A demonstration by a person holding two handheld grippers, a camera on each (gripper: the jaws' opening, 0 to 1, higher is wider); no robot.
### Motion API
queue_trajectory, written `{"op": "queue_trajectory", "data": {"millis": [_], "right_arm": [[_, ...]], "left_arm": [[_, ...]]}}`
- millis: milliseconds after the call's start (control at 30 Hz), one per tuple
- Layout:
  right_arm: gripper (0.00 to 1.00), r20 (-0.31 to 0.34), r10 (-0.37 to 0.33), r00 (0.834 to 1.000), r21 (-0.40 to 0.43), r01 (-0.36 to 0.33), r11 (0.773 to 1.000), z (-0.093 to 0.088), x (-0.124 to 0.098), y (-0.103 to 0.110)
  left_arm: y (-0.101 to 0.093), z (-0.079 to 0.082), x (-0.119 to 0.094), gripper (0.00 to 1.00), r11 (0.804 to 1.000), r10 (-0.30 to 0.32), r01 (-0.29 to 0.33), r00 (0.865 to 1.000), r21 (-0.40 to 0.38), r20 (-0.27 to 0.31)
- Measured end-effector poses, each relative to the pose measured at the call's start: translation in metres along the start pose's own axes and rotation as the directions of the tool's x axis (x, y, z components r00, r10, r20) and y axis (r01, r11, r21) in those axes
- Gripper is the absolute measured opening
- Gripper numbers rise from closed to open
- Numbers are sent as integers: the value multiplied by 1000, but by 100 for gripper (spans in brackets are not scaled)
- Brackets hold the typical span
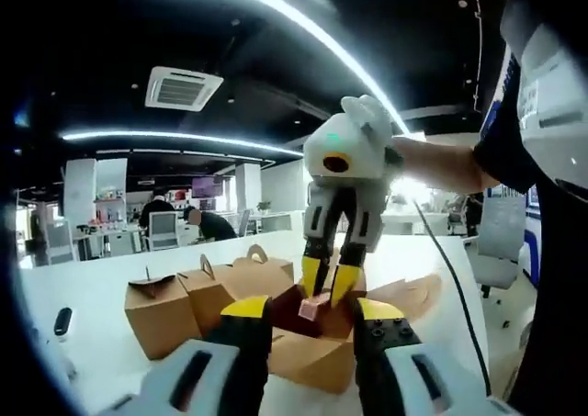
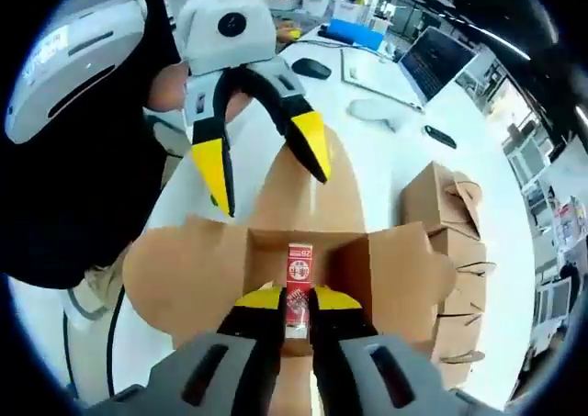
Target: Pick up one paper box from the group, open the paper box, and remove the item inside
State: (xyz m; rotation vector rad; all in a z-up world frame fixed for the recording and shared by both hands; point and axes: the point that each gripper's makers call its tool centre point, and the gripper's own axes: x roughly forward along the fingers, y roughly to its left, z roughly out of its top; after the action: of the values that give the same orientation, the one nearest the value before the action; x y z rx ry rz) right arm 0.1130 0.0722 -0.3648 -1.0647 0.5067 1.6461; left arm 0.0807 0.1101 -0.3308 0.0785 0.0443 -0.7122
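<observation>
An open brown paper box (image 2: 197,260) lies on the white table with its flaps spread wide. Upright inside it stands a small red and white carton (image 2: 296,274), and my right gripper (image 2: 297,298) is shut on it. In the left gripper view the right gripper (image 1: 325,295) reaches down from above into the open box (image 1: 312,356) and pinches the carton (image 1: 315,309). My left gripper (image 1: 312,313) stands open, one jaw on each side of the box. In the right gripper view the left gripper (image 2: 274,196) hangs open above the box's far flap.
Several closed brown boxes (image 1: 211,292) with handles stand in a row beside the open one, also seen as boxes (image 2: 450,205). A laptop (image 2: 432,58), a mouse (image 2: 312,67) and a black cable (image 1: 455,287) lie on the table (image 2: 386,159). The person's dark shirt (image 2: 83,159) is close.
</observation>
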Motion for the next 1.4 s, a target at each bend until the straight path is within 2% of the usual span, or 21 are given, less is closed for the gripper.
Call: {"op": "queue_trajectory", "data": {"millis": [133, 267, 367, 467, 533, 600, 667, 767, 867, 900, 967, 1033, 1167, 1200, 1267, 1333, 1400], "right_arm": [[11, 59, -65, 996, 62, 61, 996, -4, -4, -2], [11, 183, -175, 967, 184, 141, 973, -1, -12, -10], [11, 295, -278, 914, 288, 193, 938, 7, -22, -20], [11, 410, -373, 832, 414, 195, 889, 16, -34, -28], [11, 459, -405, 791, 460, 179, 870, 19, -39, -28], [11, 486, -438, 756, 497, 172, 850, 19, -43, -27], [11, 501, -465, 730, 524, 172, 834, 16, -44, -25], [11, 514, -488, 706, 552, 163, 818, 11, -45, -21], [11, 537, -527, 659, 598, 143, 788, 8, -51, -19], [11, 539, -534, 652, 604, 142, 784, 6, -52, -18], [11, 538, -568, 623, 631, 149, 761, 1, -58, -15], [11, 553, -595, 584, 657, 133, 742, -1, -66, -13], [11, 572, -638, 516, 699, 102, 708, -3, -76, -6], [11, 574, -645, 505, 705, 97, 703, -3, -78, -6], [11, 596, -675, 434, 720, 83, 689, 1, -84, 1], [11, 588, -687, 427, 727, 93, 680, -1, -83, 5], [11, 566, -714, 412, 734, 142, 664, -7, -84, 5]], "left_arm": [[-3, 2, 0, 37, 1000, -3, 3, 1000, 16, -4], [1, 3, -1, 37, 1000, 13, -13, 1000, 26, -10], [4, 3, -2, 37, 999, 28, -27, 1000, 30, -14], [7, 2, -2, 37, 998, 41, -40, 999, 38, -22], [8, 2, -1, 37, 998, 44, -43, 999, 40, -28], [8, 1, -1, 37, 998, 48, -46, 998, 45, -37], [10, 2, -1, 37, 998, 53, -51, 998, 43, -43], [9, 3, -1, 37, 998, 45, -43, 998, 50, -49], [6, 3, -2, 37, 998, 33, -30, 998, 48, -58], [6, 3, -2, 37, 999, 30, -27, 998, 47, -62], [4, 2, -2, 37, 999, 26, -23, 997, 44, -67], [3, 1, -3, 36, 999, 22, -19, 997, 41, -68], [0, 0, -3, 36, 999, 17, -14, 998, 35, -65], [0, 0, -3, 36, 999, 16, -14, 998, 33, -63], [-3, 0, 0, 36, 1000, 7, -6, 998, 20, -55], [-4, -1, 2, 36, 1000, 8, -6, 998, 24, -61], [-6, -2, 4, 36, 1000, 4, -3, 998, 27, -64]]}}
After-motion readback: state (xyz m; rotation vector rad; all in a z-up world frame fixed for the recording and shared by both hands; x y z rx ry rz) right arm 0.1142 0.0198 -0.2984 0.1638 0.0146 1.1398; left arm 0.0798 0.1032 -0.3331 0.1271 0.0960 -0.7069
